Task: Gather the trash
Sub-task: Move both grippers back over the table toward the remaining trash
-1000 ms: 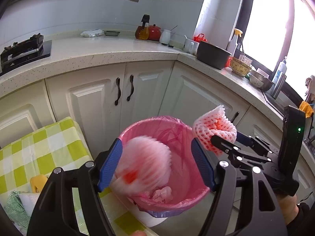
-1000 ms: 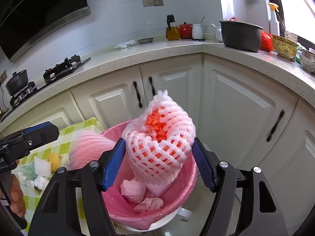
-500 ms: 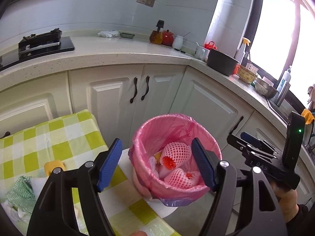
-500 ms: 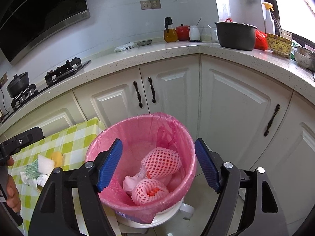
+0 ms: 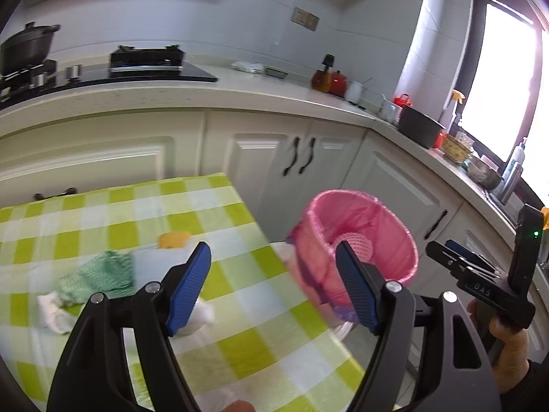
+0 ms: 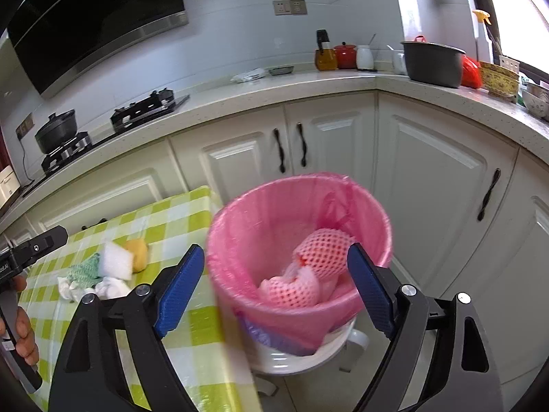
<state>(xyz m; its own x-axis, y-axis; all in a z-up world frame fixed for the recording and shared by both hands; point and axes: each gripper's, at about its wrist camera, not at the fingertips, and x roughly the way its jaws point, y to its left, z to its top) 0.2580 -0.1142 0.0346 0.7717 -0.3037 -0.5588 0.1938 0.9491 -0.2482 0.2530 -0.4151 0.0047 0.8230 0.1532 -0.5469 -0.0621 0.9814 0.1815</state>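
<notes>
Two pink foam-mesh fruit sleeves (image 6: 319,267) lie crumpled inside a round bin lined with a thin pink plastic bag (image 6: 236,240). The right gripper (image 6: 278,295), jaws just opened wide, is empty. The left gripper (image 5: 274,285) gapes empty over a green-checked counter (image 5: 240,326) bearing blurred, perhaps tissue, scraps (image 5: 51,309).

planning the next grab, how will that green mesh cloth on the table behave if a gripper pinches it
The green mesh cloth lies crumpled and flat on the checked tablecloth, so it is probably floppy and will drape. It looks thin, so likely light. It touches white crumpled paper, which may drag along.
</notes>
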